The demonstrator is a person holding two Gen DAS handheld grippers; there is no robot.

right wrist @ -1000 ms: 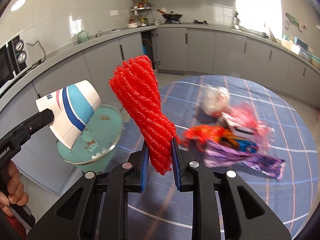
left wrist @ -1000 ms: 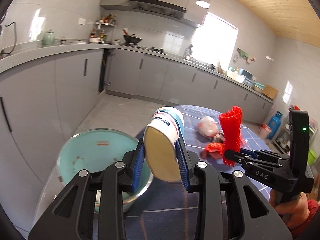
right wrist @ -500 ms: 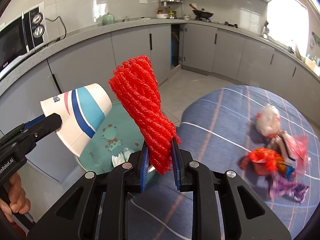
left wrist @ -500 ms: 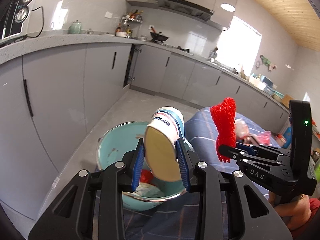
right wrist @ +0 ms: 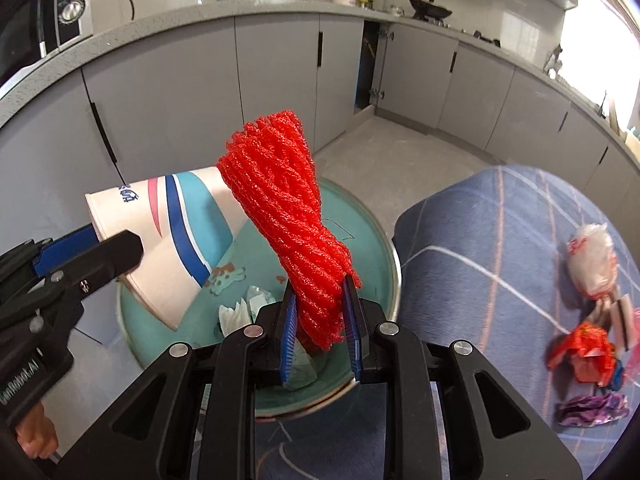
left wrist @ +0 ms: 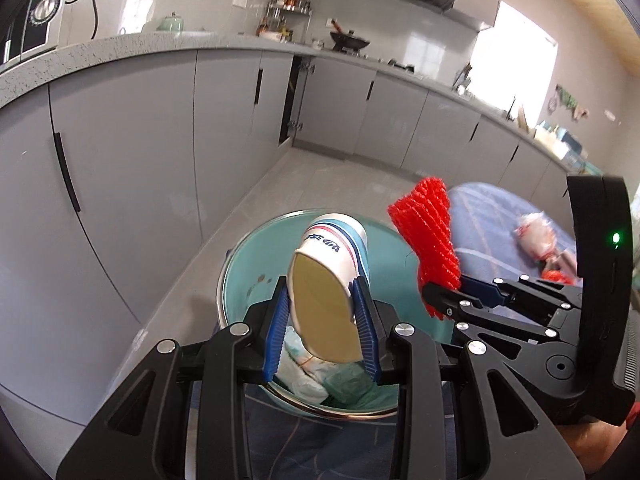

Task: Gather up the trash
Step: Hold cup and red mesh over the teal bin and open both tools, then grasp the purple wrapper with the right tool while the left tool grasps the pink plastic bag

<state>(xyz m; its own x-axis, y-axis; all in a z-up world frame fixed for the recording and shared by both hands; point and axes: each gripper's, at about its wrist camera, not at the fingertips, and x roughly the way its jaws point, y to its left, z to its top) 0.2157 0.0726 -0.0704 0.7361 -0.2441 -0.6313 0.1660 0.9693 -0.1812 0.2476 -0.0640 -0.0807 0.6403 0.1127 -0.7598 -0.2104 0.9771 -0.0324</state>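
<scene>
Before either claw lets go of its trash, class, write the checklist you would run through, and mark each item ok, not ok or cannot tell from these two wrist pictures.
1. Left claw grips the paper cup: ok.
2. Right claw grips the red foam net: ok.
3. Paper cup hangs over the teal bin: ok.
4. Red foam net hangs over the bin's opening: ok, in the right wrist view.
5. Bin has room: ok, only crumpled tissue shows at the bottom.
6. Table cleared: not ok, wrappers lie on the blue cloth.

Both grippers clamped, tilted down, prob. side-by-side
</scene>
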